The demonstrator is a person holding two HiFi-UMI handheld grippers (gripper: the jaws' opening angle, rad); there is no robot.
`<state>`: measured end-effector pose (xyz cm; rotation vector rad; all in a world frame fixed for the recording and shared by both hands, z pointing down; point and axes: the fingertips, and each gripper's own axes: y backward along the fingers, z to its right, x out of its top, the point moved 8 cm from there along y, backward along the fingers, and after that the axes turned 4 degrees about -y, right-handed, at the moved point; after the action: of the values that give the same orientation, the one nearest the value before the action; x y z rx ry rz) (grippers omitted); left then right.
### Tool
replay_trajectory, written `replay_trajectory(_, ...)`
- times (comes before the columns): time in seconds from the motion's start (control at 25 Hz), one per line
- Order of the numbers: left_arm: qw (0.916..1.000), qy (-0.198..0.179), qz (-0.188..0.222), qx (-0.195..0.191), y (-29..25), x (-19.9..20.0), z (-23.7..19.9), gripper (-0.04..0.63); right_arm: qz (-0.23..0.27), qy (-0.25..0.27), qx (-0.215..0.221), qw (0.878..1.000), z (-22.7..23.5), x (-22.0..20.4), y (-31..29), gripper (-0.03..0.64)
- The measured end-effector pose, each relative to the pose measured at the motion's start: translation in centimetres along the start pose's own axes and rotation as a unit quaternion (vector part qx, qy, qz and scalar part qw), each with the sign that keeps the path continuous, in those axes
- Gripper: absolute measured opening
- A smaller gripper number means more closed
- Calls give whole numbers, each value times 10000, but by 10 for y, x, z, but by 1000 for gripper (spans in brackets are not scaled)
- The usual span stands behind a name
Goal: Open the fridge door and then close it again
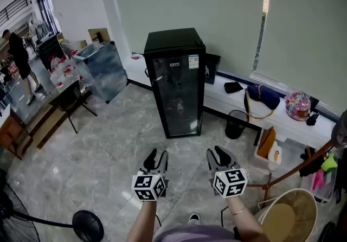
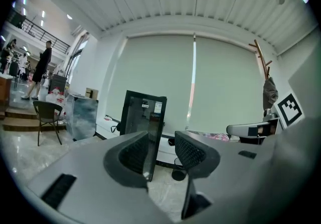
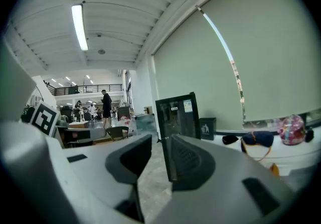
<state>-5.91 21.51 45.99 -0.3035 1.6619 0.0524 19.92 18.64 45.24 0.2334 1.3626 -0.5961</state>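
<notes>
Head view: the fridge door (image 1: 178, 94) is seen closed, well apart from the left gripper (image 1: 156, 157) and right gripper (image 1: 217, 155), both held part-open and empty. Approach is judged the step in hand; the door's edge must be reached next.

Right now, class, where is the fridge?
In the head view the fridge stands at centre, on the floor against the window ledge, with a wastebasket at its right.
</notes>
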Motion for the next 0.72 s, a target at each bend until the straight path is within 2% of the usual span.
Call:
replay_trajectory(0.24,9997,100,-57,232,-9,-1,-4,279,-93,-143,76,9998,13,2,-9,225)
replay_trajectory(0.44,9991,135,-133,367,-18,-2,-15,315,-76,-322,-29,9994,25,2,-21,305)
replay_trajectory(0.72,9986,256,-54,456,-59,2,-45,334,-118,-331,-11,9994,34,6,-62,335)
